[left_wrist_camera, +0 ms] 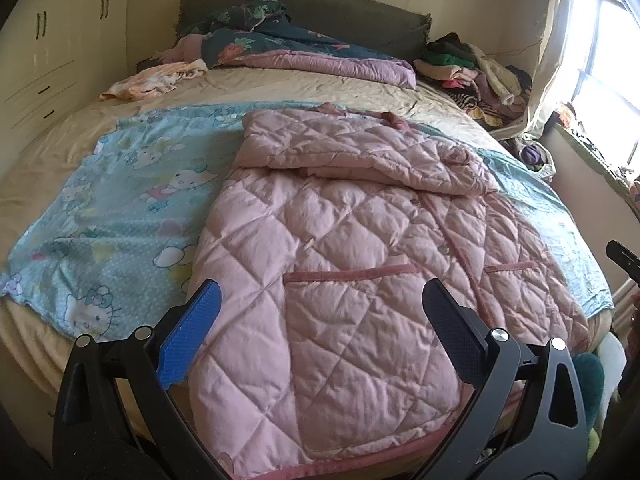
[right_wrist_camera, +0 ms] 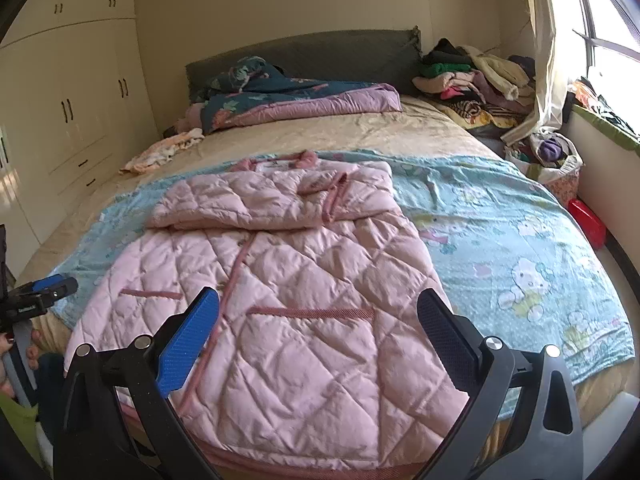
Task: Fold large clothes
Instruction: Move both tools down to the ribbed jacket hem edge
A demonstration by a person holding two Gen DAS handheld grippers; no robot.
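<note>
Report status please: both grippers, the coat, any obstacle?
Left gripper open, right gripper open, both empty. Pink quilted coat flat on blue sheet, sleeves folded across chest. Nothing in the way.

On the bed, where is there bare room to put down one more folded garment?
The tan sheet between the blue blanket and the quilt at the headboard is bare. The blanket right of the pink coat is free too. The far right corner is crowded with a clothes pile.
</note>
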